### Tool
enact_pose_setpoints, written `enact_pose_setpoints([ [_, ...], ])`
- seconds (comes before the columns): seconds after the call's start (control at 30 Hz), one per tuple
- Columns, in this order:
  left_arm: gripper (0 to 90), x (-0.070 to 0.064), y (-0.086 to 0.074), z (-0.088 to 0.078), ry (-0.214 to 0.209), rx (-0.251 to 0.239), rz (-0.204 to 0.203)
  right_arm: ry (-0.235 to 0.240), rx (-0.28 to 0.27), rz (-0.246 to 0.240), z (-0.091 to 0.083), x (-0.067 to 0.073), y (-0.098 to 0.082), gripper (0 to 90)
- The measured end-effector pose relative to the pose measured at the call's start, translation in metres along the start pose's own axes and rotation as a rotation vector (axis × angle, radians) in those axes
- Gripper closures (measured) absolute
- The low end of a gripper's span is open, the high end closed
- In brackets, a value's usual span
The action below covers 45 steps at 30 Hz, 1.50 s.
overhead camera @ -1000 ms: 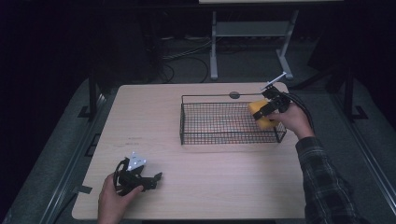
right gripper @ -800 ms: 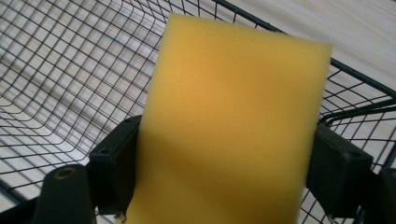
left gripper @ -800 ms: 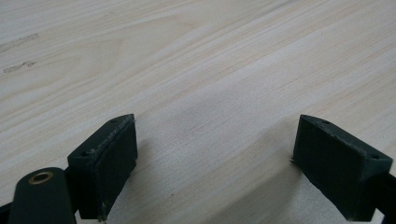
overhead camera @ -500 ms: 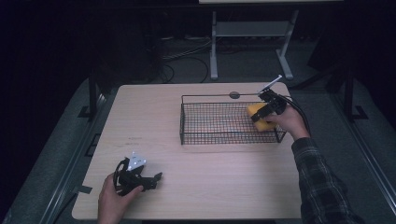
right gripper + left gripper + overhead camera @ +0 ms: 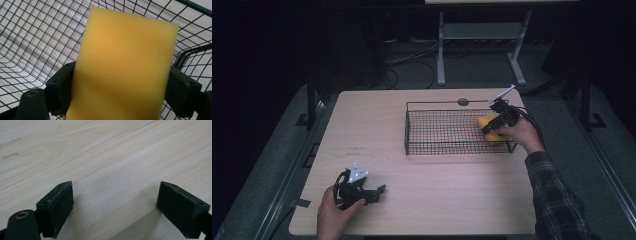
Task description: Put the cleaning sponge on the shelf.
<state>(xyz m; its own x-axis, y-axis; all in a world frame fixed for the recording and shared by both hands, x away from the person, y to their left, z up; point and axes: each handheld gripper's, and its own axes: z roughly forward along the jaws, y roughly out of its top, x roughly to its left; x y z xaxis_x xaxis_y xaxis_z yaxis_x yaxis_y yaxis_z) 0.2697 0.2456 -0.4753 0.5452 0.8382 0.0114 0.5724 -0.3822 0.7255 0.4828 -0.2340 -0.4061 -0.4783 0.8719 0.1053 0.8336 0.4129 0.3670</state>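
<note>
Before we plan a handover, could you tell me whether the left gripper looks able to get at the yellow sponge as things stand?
Probably not yet. The left gripper rests open at the table's near left corner, while the yellow sponge is clamped in the right gripper inside the wire basket, whose near wall stands between them.

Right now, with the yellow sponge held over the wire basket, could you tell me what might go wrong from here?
1. The right gripper grips the yellow sponge by its edges; the soft foam may flex and slip out early.
2. The sponge hangs near the right end of the wire basket, so it might snag the rim or drop outside.
3. The basket looks light; a nudge could slide it across the table. The left gripper rests open far away, bracing nothing.
</note>
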Motion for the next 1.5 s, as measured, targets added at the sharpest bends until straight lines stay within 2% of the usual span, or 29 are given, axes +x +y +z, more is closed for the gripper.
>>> enact_pose_setpoints([
  [0.5,12.8,0.000,0.000,0.000,0.000,0.000,0.000,-0.006,0.022,-0.003,0.003,0.001,-0.002,14.7],
  [0.87,12.8,0.000,0.000,0.000,0.000,0.000,0.000,-0.010,0.008,-0.008,-0.001,0.002,-0.002,8.9],
  [1.33,12.8,0.000,0.000,0.000,0.000,0.001,0.000,0.001,-0.056,-0.034,-0.032,0.010,-0.010,9.0],
  [1.5,12.8,0.000,0.000,0.000,0.000,0.000,0.000,0.013,-0.103,-0.037,-0.047,0.012,-0.023,9.0],
])
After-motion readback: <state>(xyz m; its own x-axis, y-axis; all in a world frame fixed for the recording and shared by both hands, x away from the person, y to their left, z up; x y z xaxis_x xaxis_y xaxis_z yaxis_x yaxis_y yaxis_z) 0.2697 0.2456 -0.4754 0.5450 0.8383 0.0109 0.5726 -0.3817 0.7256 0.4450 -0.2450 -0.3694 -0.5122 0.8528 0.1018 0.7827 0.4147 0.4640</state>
